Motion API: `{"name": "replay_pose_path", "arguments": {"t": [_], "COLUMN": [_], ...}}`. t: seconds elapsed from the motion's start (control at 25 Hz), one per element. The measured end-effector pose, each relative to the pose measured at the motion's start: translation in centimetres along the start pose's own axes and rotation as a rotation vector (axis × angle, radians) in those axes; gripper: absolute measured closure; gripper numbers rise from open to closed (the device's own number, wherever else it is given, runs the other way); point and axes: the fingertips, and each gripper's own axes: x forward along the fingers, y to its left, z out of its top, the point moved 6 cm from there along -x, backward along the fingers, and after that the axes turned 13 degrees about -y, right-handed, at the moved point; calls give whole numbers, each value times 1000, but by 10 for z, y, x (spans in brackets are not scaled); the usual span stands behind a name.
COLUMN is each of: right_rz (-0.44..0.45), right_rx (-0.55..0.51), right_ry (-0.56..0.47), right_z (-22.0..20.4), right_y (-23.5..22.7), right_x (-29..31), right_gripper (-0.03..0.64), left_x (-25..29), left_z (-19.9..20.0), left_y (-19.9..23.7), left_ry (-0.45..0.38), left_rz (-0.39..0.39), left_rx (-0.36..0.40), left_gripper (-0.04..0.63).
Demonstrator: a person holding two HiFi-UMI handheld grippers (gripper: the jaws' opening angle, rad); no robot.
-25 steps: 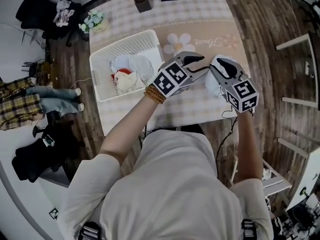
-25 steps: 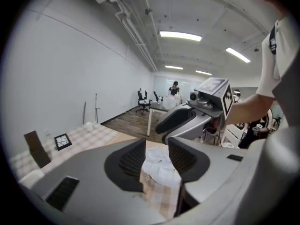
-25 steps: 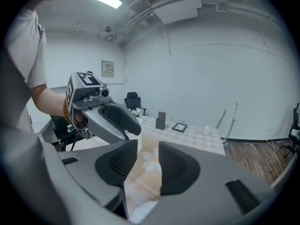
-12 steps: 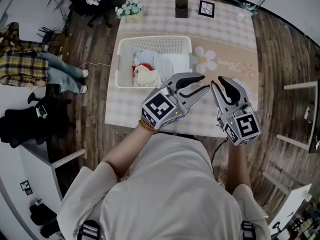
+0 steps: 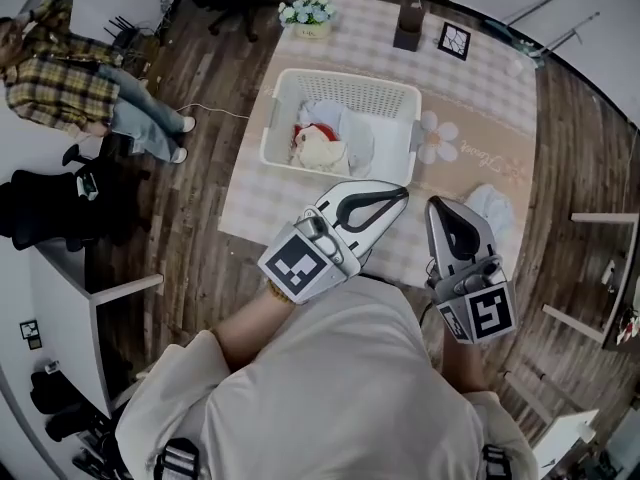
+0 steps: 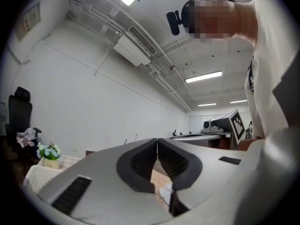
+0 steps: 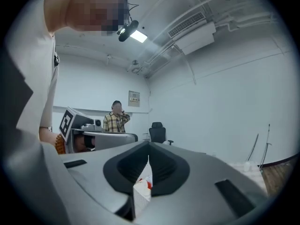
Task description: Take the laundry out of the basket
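Here's the checked-cloth surface [image 5: 255,200] filling the middle of the head view, and the white lattice basket [image 5: 350,86] sits on its far-left part: that's our landmark. Both grippers are up in front of the person's chest, on the near side of the basket and well clear of it.

The left gripper [image 5: 402,195] points toward the basket's near right corner. Its jaws have just been closing, and its own view shows the tips met with nothing between them. The right gripper [image 5: 433,204], further right of the basket, has just been closing too: jaws together, tips touching, empty.

And the laundry [image 5: 322,146]? In the basket, a heap of white pieces with a dab of red, bunched toward its left half. One pale garment [image 5: 490,206] lies out on the surface, to the right of the basket and nearer the person.

Beyond the basket's far rim stands a small pot of flowers [image 5: 306,12], and a small dark container [image 5: 408,24] stands beyond its far right corner.
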Motion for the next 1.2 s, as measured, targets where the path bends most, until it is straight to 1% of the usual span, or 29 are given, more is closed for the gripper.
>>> {"name": "replay_pose_path", "arguments": {"t": [0.04, 0.28, 0.44, 0.68, 0.92, 1.2], "right_rz": [6, -1, -20, -27, -6, 76], "right_rx": [3, -10, -11, -13, -5, 26], "right_ry": [-5, -4, 3, 12, 10, 10], "right_z": [2, 6, 5, 1, -2, -12], "right_y": [4, 16, 14, 9, 10, 28], "right_x": [-1, 1, 1, 1, 10, 38], "right_gripper": [615, 614, 614, 614, 614, 614], "left_x": [-2, -12, -13, -10, -16, -45], "left_z": [2, 3, 2, -6, -6, 5], "left_y": [0, -2, 0, 7, 13, 31], "left_ry": [-1, 10, 14, 24, 29, 19], "left_rz": [9, 21, 35, 46, 77, 174], "left_rx": [0, -3, -26, -34, -19, 11], "left_gripper": [569, 571, 571, 571, 571, 571]}}
